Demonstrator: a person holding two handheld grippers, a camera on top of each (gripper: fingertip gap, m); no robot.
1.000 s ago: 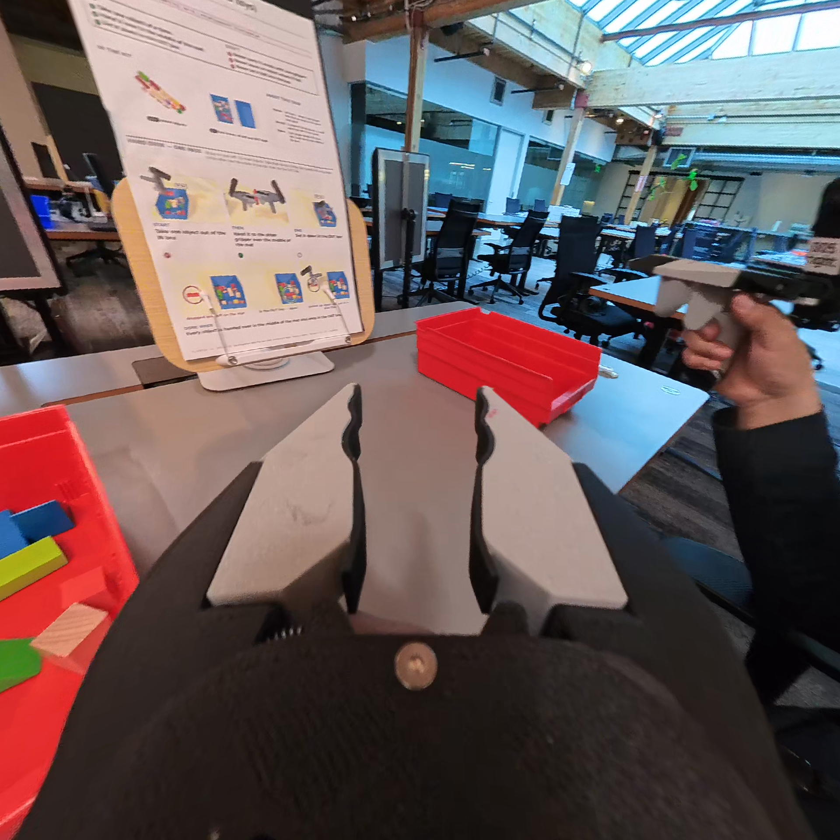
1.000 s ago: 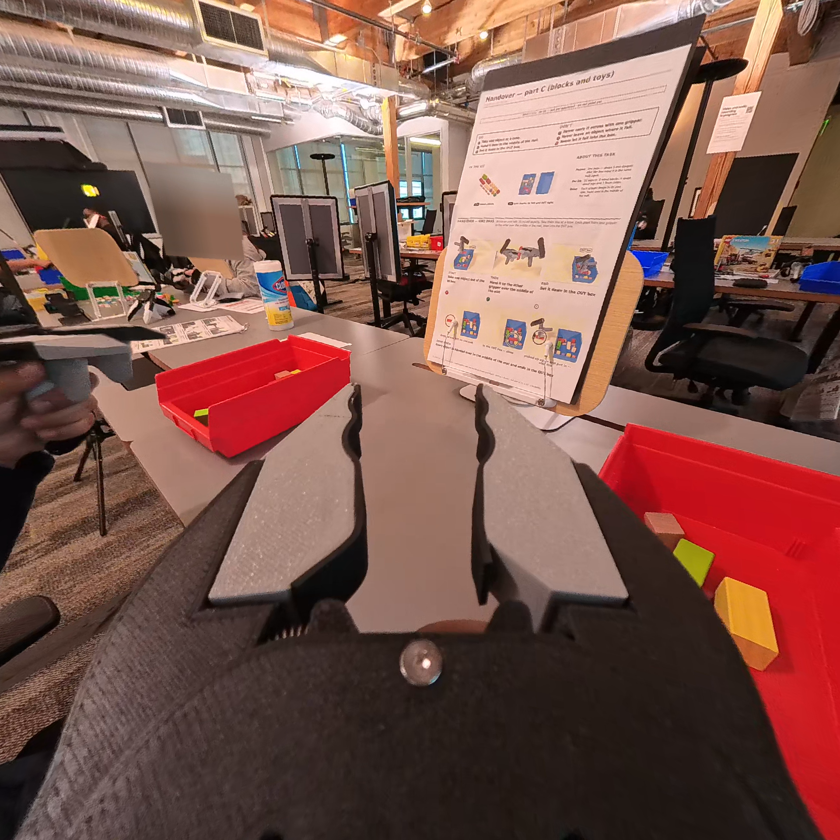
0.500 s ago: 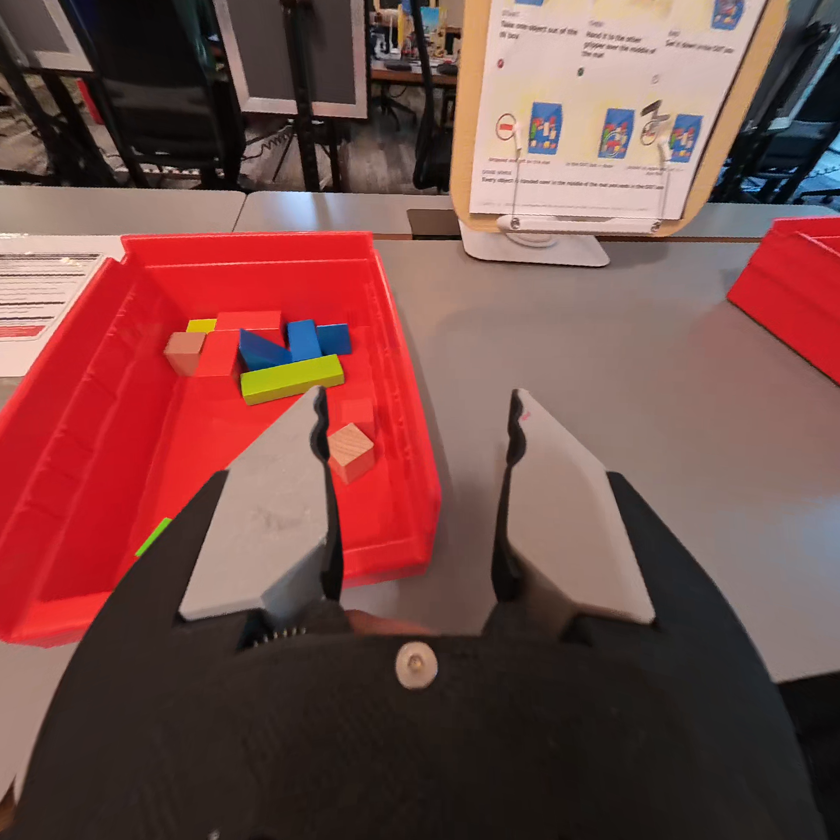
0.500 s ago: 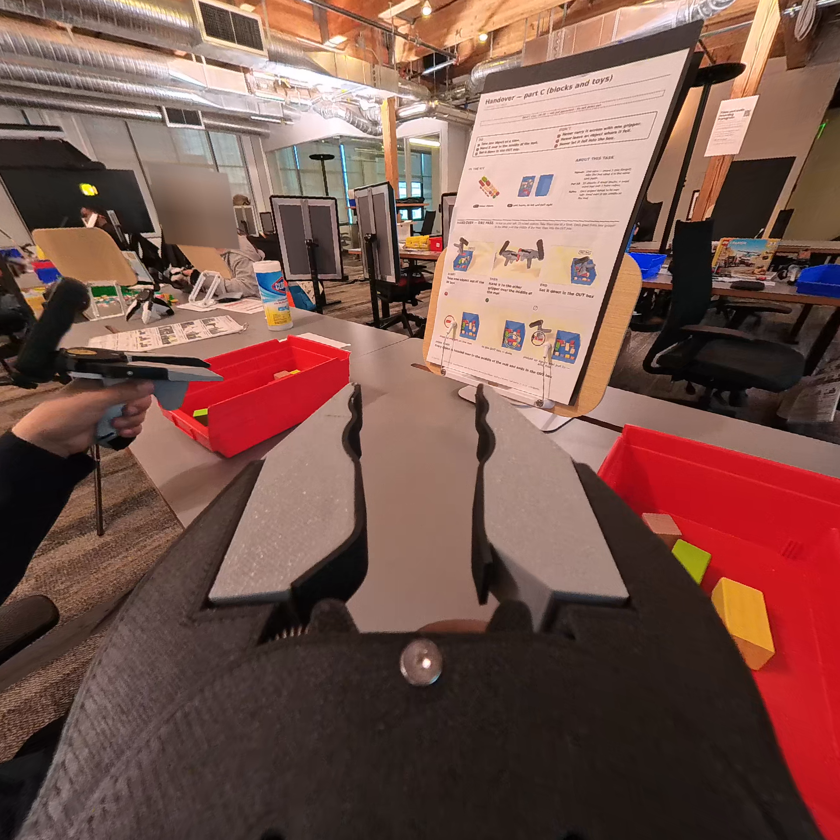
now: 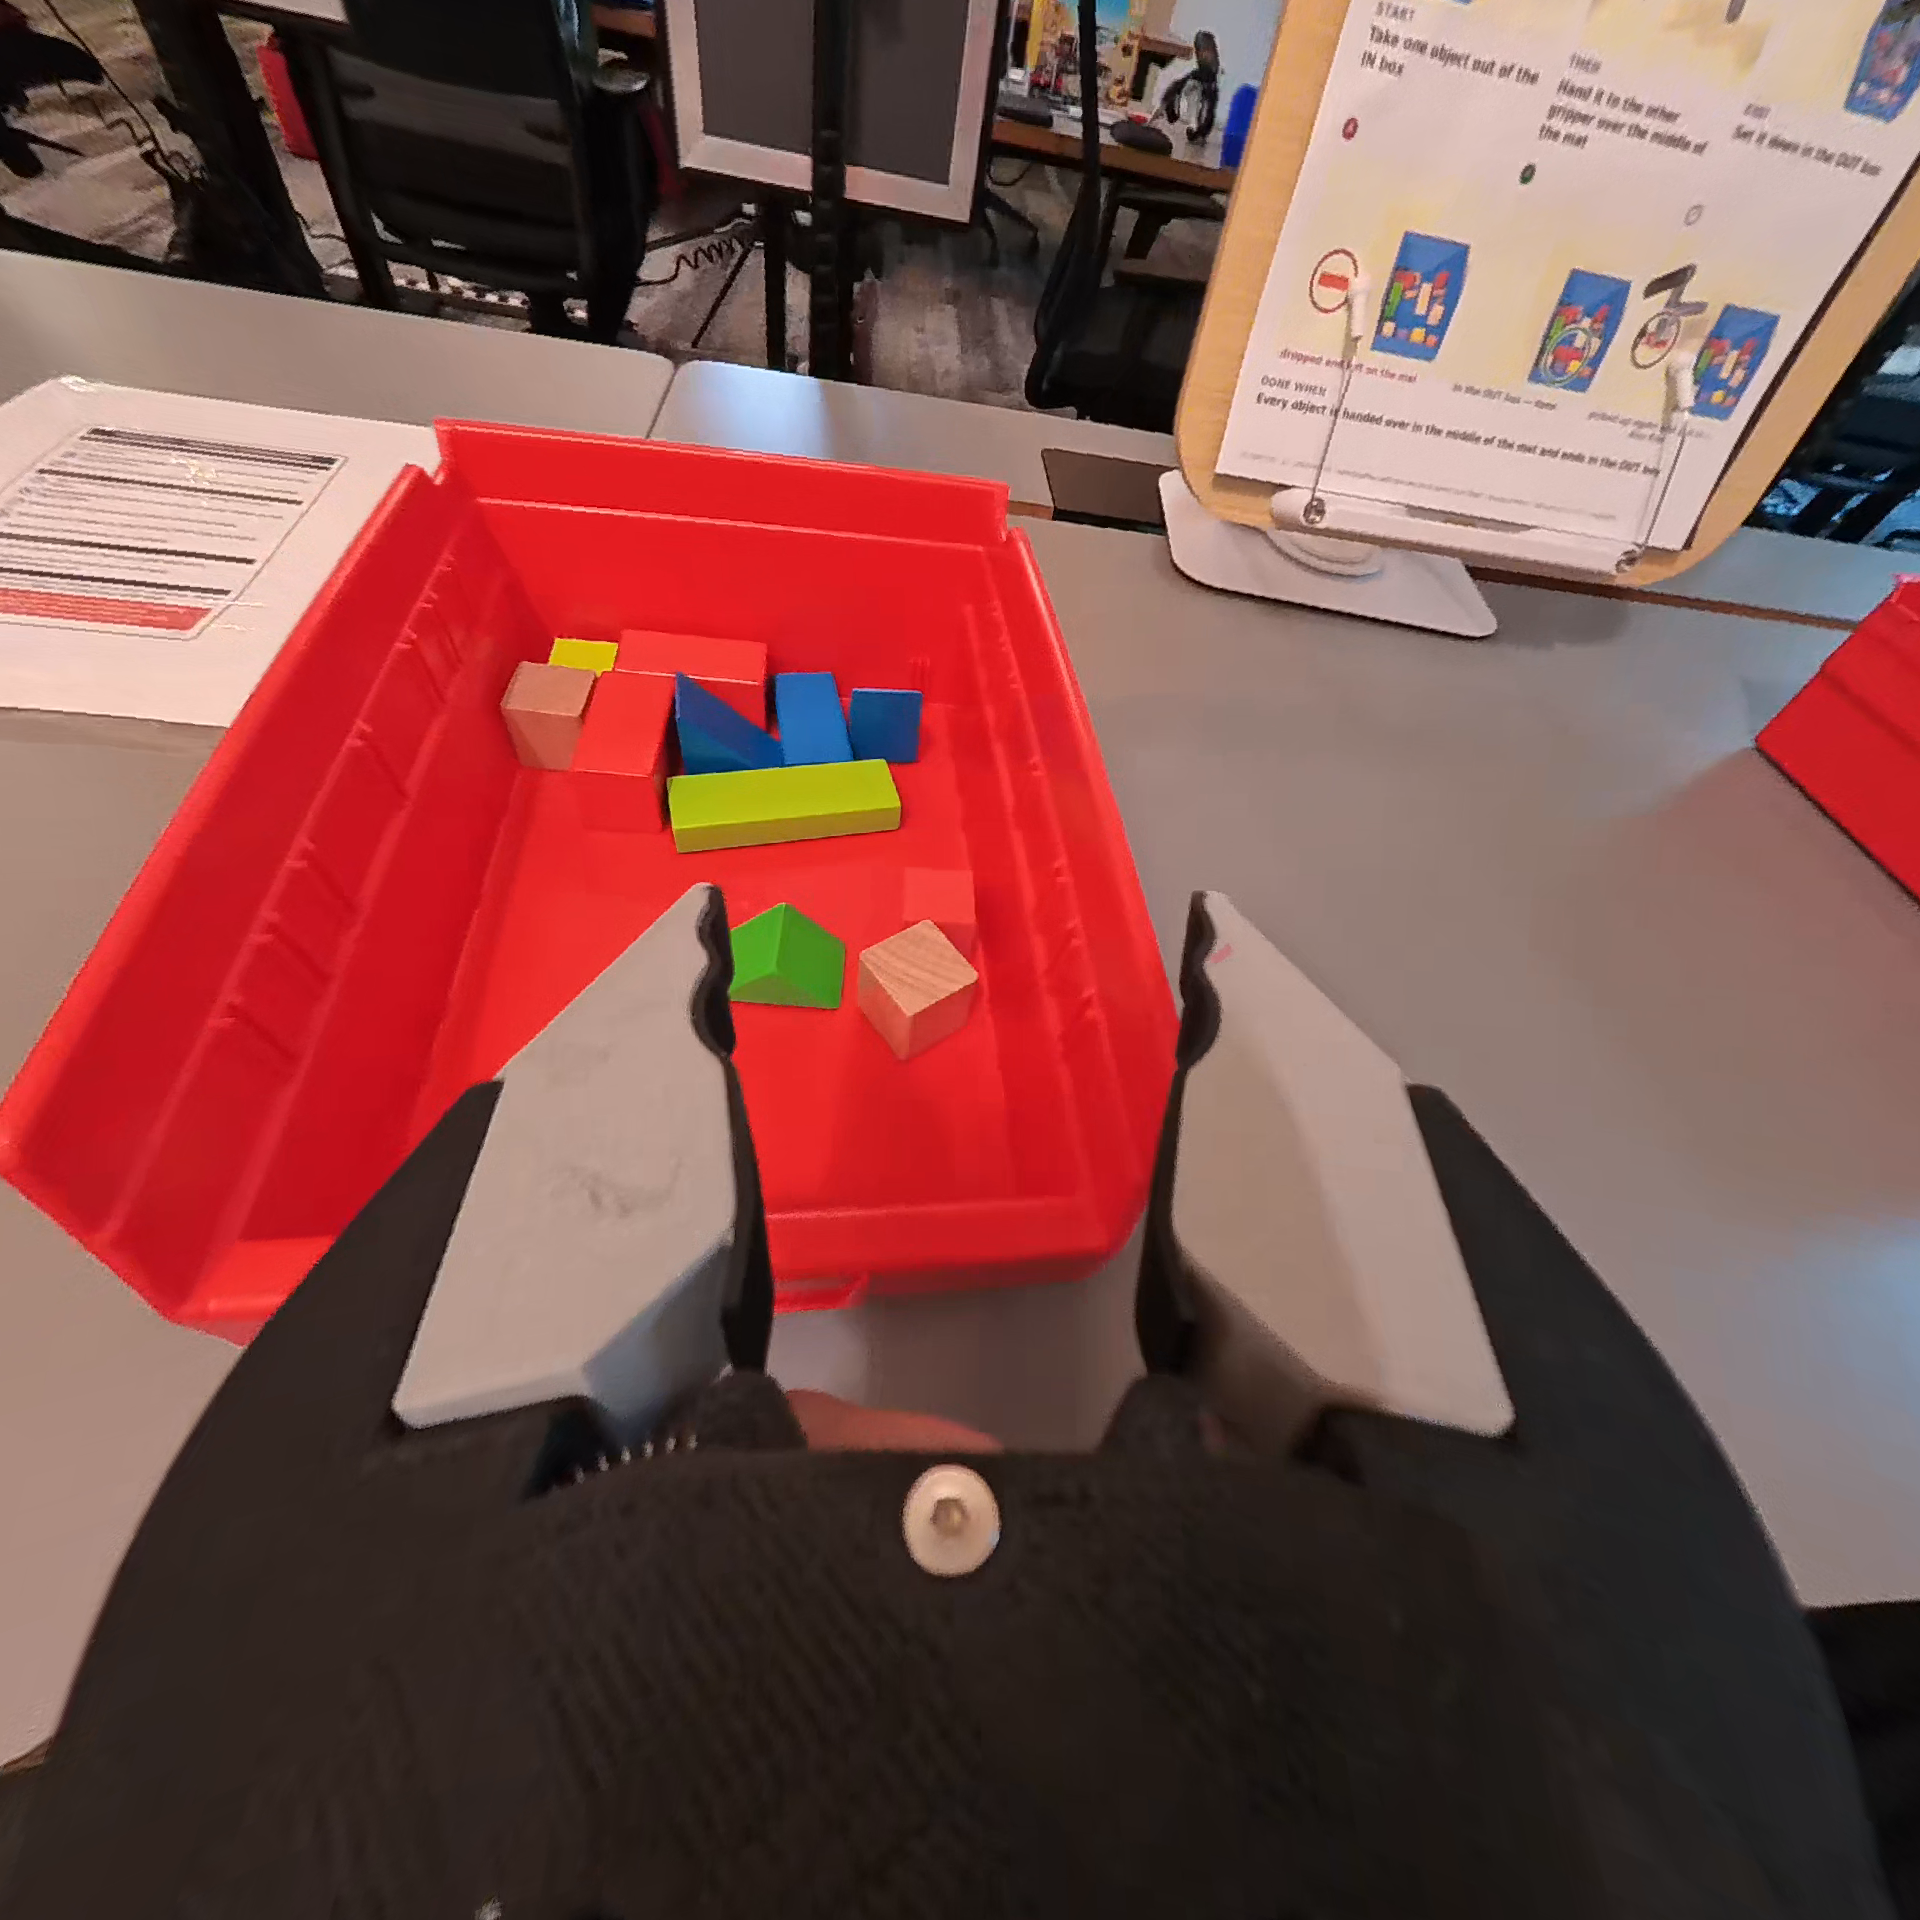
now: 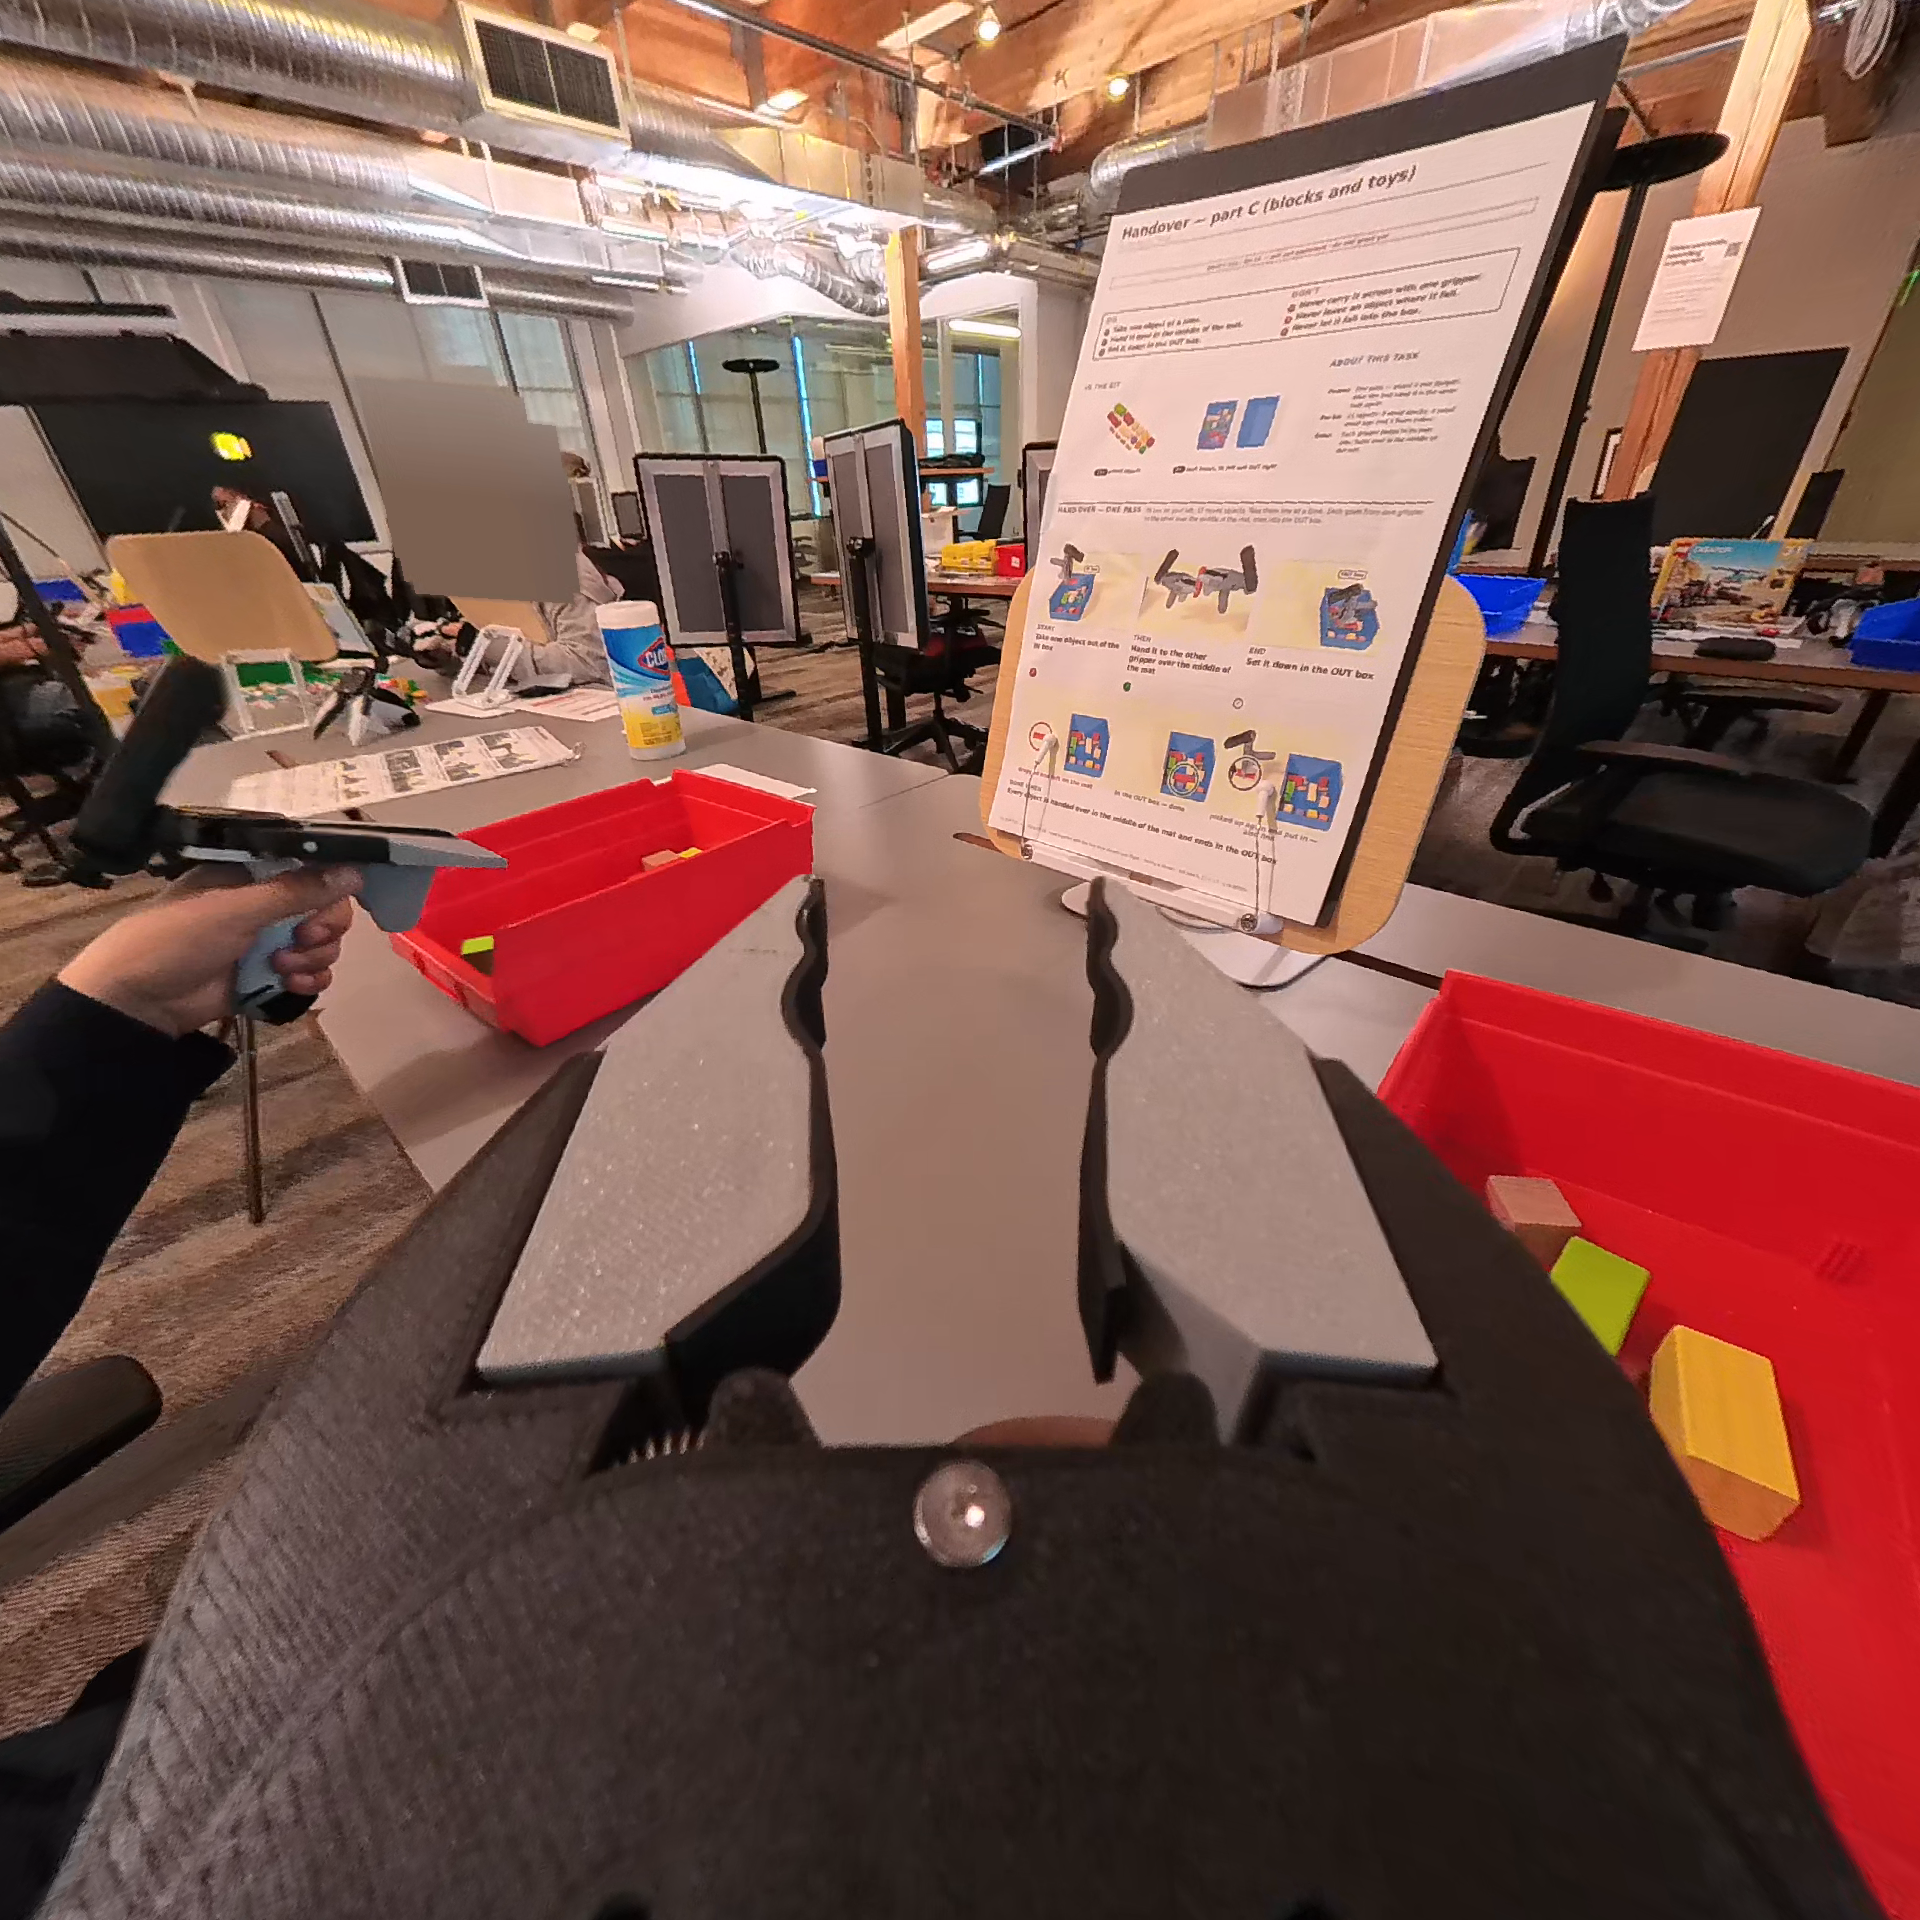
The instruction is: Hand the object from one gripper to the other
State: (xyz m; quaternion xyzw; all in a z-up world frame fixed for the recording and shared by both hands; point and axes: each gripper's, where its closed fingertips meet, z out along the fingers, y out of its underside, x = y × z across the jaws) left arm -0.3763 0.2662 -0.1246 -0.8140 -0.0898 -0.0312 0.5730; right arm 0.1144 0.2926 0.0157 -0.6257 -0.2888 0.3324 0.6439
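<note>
My left gripper [image 5: 951,935] is open and empty, held above the near end of a red bin [image 5: 312,914] of coloured wooden blocks. A green wedge block [image 5: 790,961] and a plain wooden cube [image 5: 916,987] lie just beyond its fingertips. A long lime block [image 5: 781,805], blue blocks [image 5: 805,717] and red blocks [image 5: 623,727] lie farther in. My right gripper [image 6: 956,914] is open and empty above the grey table [image 6: 935,1143]. The left gripper [image 6: 416,857] also shows in the right wrist view, in a hand at the left, over the same red bin [image 6: 582,935].
A second red bin [image 6: 1662,1122] at the right holds a yellow block [image 6: 1725,1429], a lime block [image 6: 1600,1294] and a brown block [image 6: 1532,1210]. An instruction sheet on a wooden stand [image 6: 1247,582] is at the table's far side. A printed paper [image 5: 135,530] lies left of the first bin. The tips of one gripper are about 50 cm away from the tips of the other. Between my left fingertips and the plain wooden cube [image 5: 916,987] there is roughly 11 cm.
My left gripper swung left from facing the far bin to over the block bin, moved in closer and opened wider. The right gripper has not moved.
</note>
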